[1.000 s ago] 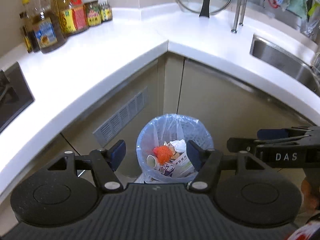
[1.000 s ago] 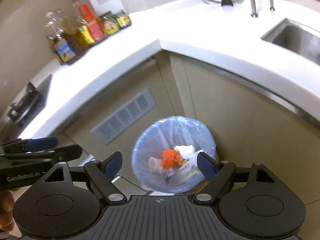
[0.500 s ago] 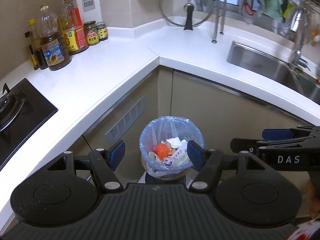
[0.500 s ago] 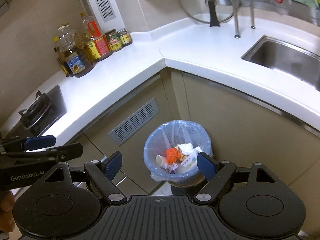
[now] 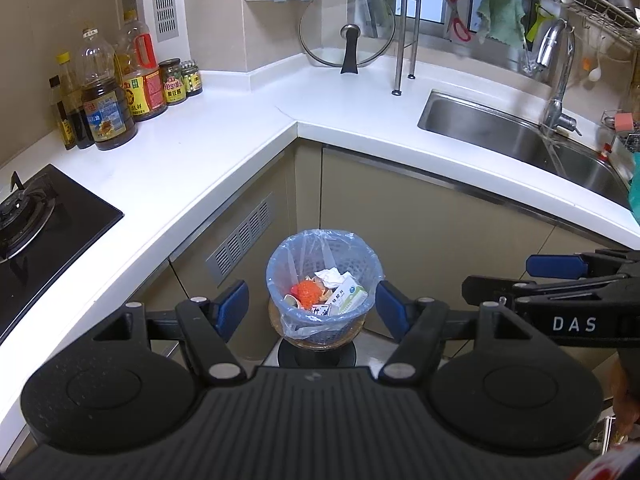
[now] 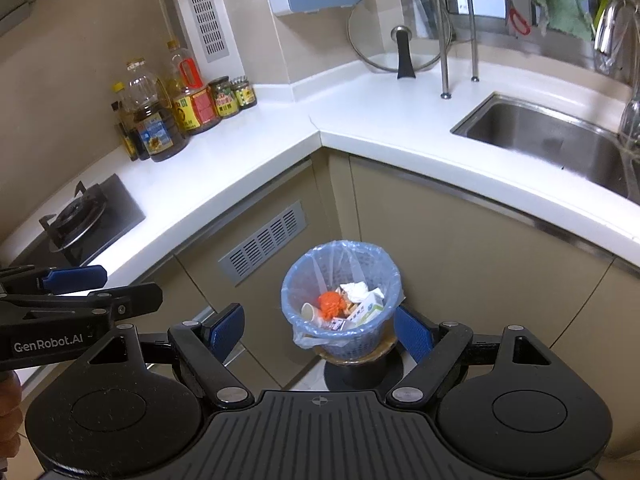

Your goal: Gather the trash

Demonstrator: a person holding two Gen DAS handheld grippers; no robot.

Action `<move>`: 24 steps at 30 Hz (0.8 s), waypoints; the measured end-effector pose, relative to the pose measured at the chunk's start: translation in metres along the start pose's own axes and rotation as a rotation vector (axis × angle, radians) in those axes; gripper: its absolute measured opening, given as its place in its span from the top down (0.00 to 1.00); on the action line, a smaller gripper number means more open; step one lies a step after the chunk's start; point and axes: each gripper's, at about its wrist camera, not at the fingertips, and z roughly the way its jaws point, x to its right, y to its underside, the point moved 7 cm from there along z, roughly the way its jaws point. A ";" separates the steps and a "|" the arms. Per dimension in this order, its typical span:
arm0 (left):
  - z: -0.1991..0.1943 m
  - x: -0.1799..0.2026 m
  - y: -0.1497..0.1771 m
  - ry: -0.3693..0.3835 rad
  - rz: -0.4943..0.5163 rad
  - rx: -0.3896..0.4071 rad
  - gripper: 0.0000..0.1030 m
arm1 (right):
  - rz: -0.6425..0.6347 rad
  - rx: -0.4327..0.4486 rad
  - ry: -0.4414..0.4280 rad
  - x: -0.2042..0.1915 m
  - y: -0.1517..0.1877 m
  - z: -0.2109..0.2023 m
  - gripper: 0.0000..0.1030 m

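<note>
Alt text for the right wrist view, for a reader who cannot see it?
A lined bin holding trash stands on the floor in a kitchen corner, framed between the open, empty right gripper fingers. The white counter above carries bottles, a stove and a sink; the left gripper shows at left.

We see left gripper (image 5: pixel 312 306) open, empty, above lined trash bin (image 5: pixel 323 292) on floor; right gripper (image 5: pixel 560 280) at right edge.
</note>
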 end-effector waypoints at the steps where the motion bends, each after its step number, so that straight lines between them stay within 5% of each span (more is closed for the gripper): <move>1: -0.002 0.000 0.001 -0.001 0.000 0.002 0.34 | -0.001 0.001 0.001 -0.002 0.001 -0.001 0.21; 24: -0.012 -0.005 0.005 0.003 -0.003 0.019 0.32 | -0.021 0.005 0.004 -0.002 0.000 -0.004 0.21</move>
